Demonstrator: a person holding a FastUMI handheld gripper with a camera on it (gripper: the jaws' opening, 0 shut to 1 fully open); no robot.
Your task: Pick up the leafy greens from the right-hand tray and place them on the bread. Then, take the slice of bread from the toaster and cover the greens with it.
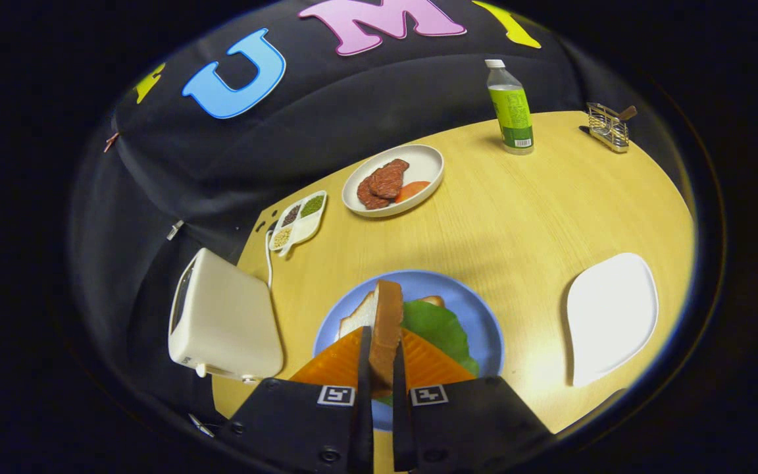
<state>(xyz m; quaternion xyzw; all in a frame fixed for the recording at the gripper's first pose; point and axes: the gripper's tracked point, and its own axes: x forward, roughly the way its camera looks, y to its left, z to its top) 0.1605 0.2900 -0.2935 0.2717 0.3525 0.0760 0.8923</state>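
Here, lower centre, the hand-held gripper (382, 359) clamps a bread slice (387, 326) edge-on above the greens (438, 326); released tilted, it may slide off the blue plate (478, 309).

One tabletop (524, 217), and on it one toaster (224, 319) at lower left. Plates come to three: one blue plate (484, 329) low in the middle, one white oval plate (428, 164) above centre, one bare white tray (610, 316) at right. One divided dish (298, 222) at left shows four little compartments. One bottle (512, 108) and one wire rack (608, 126) stand at upper right. Two bread slices: one (387, 329) upright in the single tool (382, 368), gripped by both its fingers, one (359, 319) lying flat. One green leaf (441, 326).
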